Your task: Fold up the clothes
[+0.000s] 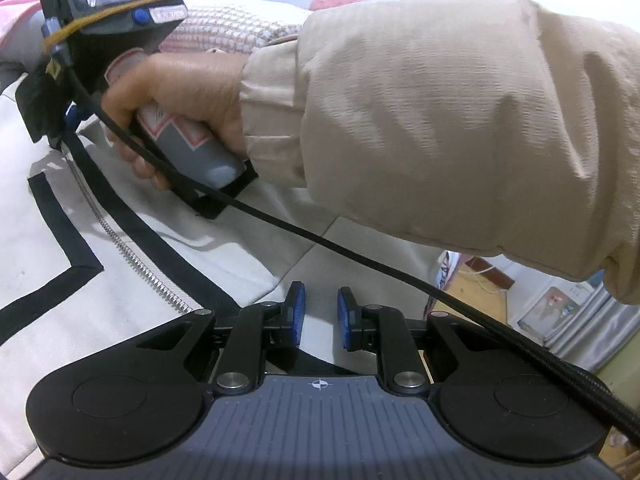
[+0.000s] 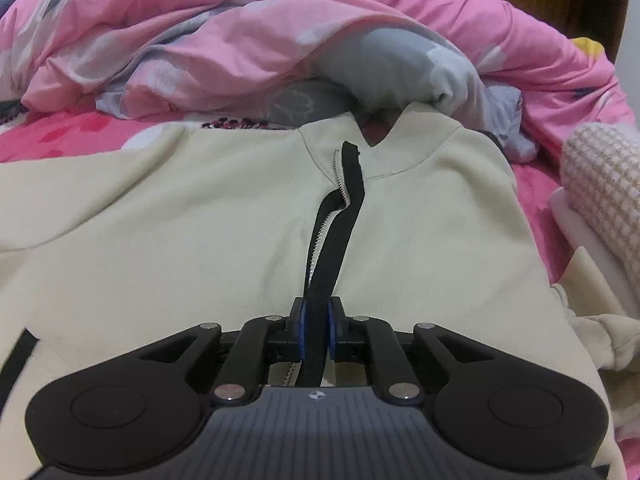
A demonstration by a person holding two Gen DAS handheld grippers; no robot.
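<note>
A cream zip-up jacket [image 2: 160,220] with black trim lies flat on the bed, collar [image 2: 380,140] at the far end. Its black zipper tape [image 2: 336,240] rises from the cloth into my right gripper [image 2: 318,320], which is shut on it. In the left wrist view the right gripper [image 1: 66,128] sits at the upper left on the zipper line [image 1: 132,256], with a person's hand [image 1: 180,92] around its handle. My left gripper [image 1: 321,312] is low over the jacket's lower part [image 1: 256,240]. Its pads stand narrowly apart, pale cloth fills the gap, and a black band crosses at their base.
A crumpled pink quilt [image 2: 200,20] is heaped beyond the collar on a pink sheet [image 2: 60,136]. A waffle-knit cloth [image 2: 600,184] lies at the right. A beige sleeve [image 1: 440,120] and a black cable [image 1: 320,240] cross above the left gripper. The floor [image 1: 560,308] shows past the bed's edge.
</note>
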